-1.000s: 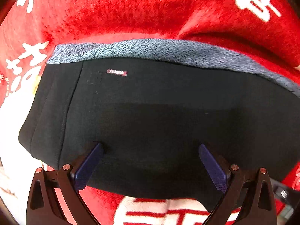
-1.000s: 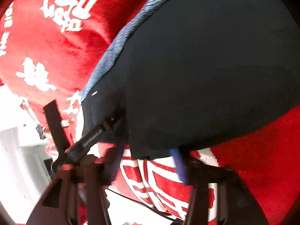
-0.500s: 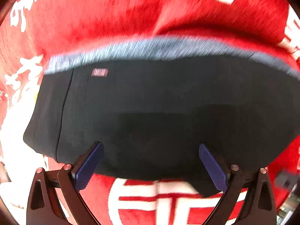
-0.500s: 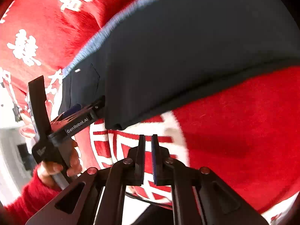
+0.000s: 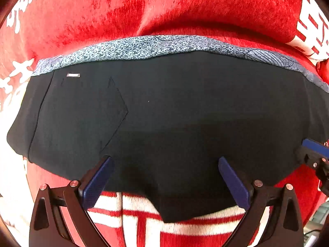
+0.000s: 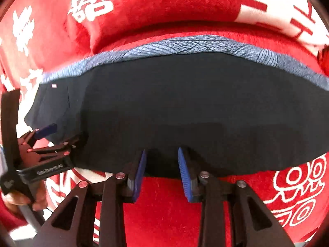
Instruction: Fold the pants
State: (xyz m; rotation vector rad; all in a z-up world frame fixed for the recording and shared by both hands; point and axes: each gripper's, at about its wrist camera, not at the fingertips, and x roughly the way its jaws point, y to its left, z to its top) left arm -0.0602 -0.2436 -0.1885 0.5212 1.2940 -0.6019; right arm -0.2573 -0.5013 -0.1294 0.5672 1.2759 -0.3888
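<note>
Pants [image 5: 174,107]: smooth, matt black cloth, flat weave; speckled blue-grey knit waistband [image 5: 156,46]; small shiny label [image 5: 73,75]. Blanket [image 5: 86,14] beneath: deep red plush, fuzzy pile, white woven characters. My left fingers [image 5: 96,182] and right fingers [image 6: 185,170]: ribbed blue rubber pads on matt black plastic arms with bright metal rivets [image 6: 120,176].

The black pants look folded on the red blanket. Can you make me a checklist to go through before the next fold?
1. Black pants lie flat on the red blanket: ok.
2. Patterned blue band runs along the far edge, unbunched: ok.
3. Left gripper open, nothing pinched: ok.
4. Right gripper, jaws just been opening, nothing pinched: ok.
5. Near hem even: not ok, one corner sticks out.
6. Layers underneath lined up: cannot tell.
</note>
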